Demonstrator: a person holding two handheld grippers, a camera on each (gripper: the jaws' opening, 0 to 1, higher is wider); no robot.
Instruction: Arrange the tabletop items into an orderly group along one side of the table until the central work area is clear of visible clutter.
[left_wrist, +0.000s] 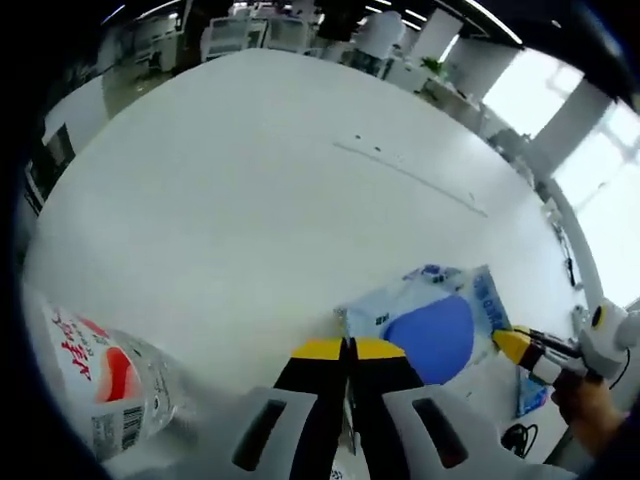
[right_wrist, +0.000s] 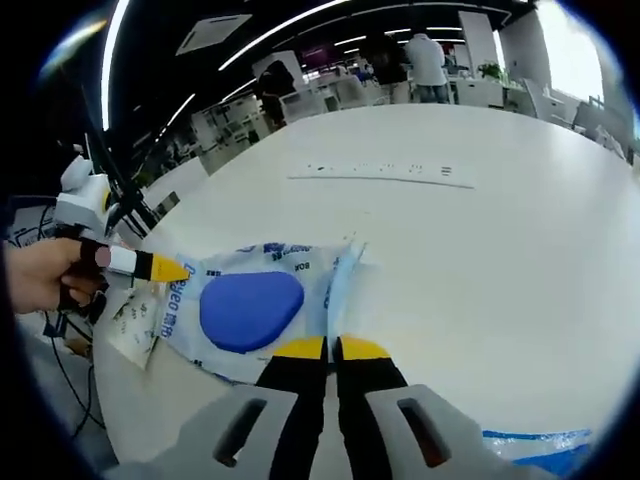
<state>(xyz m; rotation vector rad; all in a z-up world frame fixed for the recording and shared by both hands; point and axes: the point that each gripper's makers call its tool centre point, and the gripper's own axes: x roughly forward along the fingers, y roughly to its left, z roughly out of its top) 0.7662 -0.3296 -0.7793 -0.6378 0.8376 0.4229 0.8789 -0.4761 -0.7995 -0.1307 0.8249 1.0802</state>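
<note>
On the white counter (left_wrist: 250, 200), both tools, left tool (left_wrist: 347, 349) and right tool (right_wrist: 330, 348), pinch a blue-and-white packet (right_wrist: 250, 305); a plastic bottle (left_wrist: 105, 385) lies near left.

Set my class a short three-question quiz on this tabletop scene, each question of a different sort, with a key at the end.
1. True or false: the plastic bottle stands upright on the white table.
2. Multiple choice: the large oval printed on the packet is A) red, B) blue, C) green.
3. Fill in the blank: the jaws of the right hand-held gripper are ____ at the packet's edge.

Key: 1 false, it lies on its side; 2 B; 3 shut.
</note>
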